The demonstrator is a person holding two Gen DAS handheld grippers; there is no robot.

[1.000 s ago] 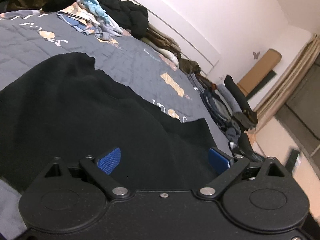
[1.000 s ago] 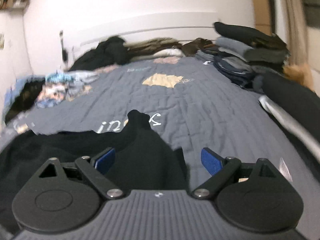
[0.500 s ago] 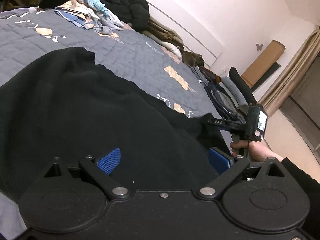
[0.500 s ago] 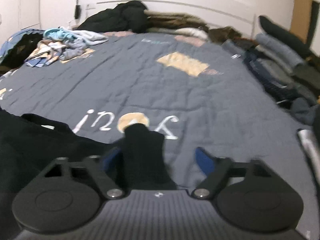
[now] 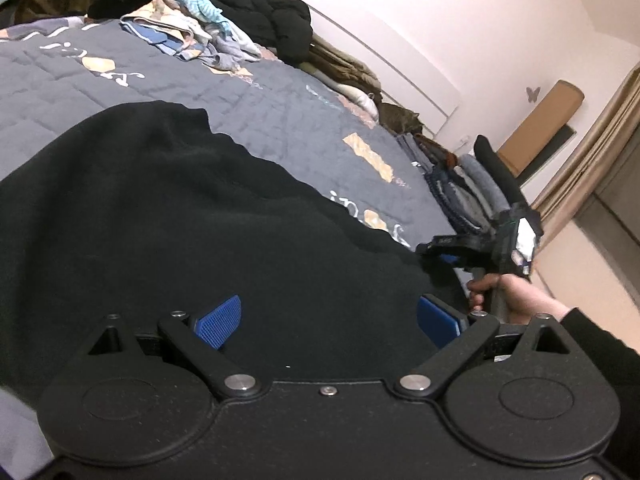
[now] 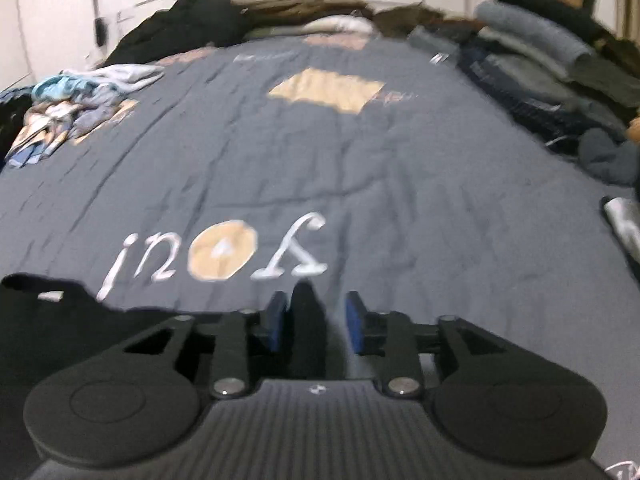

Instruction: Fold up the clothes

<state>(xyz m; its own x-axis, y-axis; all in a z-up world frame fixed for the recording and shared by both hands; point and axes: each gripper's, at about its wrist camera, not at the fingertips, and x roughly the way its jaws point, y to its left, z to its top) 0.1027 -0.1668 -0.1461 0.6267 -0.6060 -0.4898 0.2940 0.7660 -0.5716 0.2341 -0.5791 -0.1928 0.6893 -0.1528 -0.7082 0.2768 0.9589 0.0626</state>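
A black garment (image 5: 180, 220) lies spread on the grey quilt (image 5: 280, 120) of a bed. My left gripper (image 5: 328, 312) hangs open just above its near part, with cloth under both blue pads and nothing pinched. My right gripper (image 6: 316, 316) has its jaws drawn close around a raised corner of the black garment (image 6: 306, 320). A thin gap still shows beside the right pad. In the left wrist view, the right gripper (image 5: 444, 254) sits at the garment's far right corner, held by a hand (image 5: 516, 292).
Folded dark clothes (image 6: 540, 60) are stacked along the bed's right side. A crumpled heap of light clothes (image 6: 72, 108) lies at the left. A black jacket (image 5: 272, 20) and brown clothes rest against the white headboard. The quilt's (image 6: 360, 160) middle is bare.
The right gripper's jaws went from wide open to nearly together around the garment's raised corner. The right gripper and hand came into the left wrist view. The left gripper stayed open.
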